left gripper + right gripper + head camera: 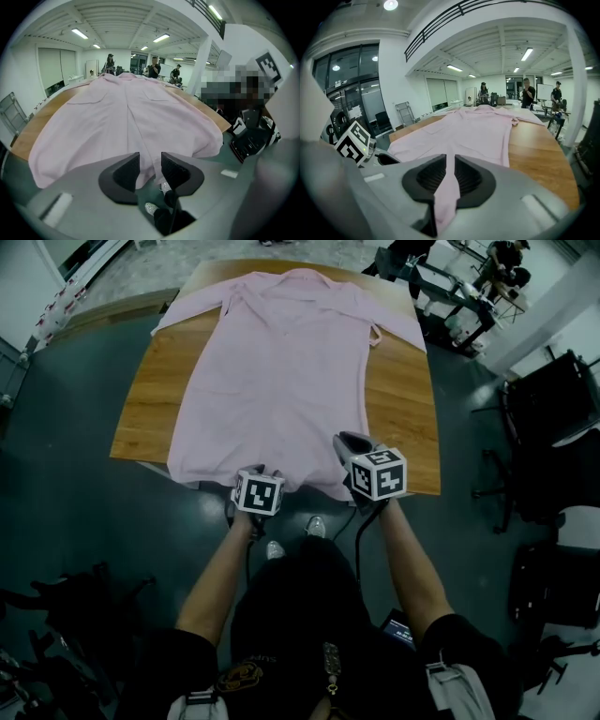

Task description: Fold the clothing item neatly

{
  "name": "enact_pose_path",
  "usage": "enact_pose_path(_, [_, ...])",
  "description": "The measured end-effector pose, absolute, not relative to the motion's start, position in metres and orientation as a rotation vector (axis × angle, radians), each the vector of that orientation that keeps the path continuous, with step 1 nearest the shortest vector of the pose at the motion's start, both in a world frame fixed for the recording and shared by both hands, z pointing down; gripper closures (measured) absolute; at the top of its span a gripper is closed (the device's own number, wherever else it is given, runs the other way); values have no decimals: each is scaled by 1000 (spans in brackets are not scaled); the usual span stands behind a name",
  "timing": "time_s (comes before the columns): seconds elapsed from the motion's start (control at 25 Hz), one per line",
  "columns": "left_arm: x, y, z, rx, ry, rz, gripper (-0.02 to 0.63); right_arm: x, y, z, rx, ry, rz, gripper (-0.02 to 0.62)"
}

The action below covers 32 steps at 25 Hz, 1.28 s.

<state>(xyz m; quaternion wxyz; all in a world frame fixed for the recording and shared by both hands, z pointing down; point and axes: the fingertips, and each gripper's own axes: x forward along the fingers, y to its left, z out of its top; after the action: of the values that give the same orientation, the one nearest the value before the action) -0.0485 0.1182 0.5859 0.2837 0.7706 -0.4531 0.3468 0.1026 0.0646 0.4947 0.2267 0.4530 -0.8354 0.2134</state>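
The pink shirt [281,381] is lying flat on the desk [412,418], with the right gripper [449,174] fingers clenching its six-o'clock hem and the left gripper [150,169] fingers hanging released around it, risking a lopsided lift.

A wooden worktop [405,418] fills the upper middle of the head view, standing on a dark floor [84,484]. A pink garment [281,371] lies spread flat along it, with the collar toward the top of the frame and the sleeves out to both sides. Its hem hangs over the lower edge.
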Motion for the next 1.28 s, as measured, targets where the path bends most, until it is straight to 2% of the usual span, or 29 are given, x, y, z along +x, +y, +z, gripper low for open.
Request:
enact_pose_path(0.64, [-38,139,594,2035,-1267,890,456,111,108,515,1230,-2259,619,541])
enact_pose_path(0.72, [-41,137,595,2016,-1286,890,492,110,112,516,1210,-2268,626,541])
enact_pose_path(0.8, [-44,137,594,2002,-1301,882,580,115,117,519,1199,-2270,637,541])
enact_pose_path(1.28, [-77,143,575,1899,-1466,851,588,148,137,537,1152,-2270,680,543])
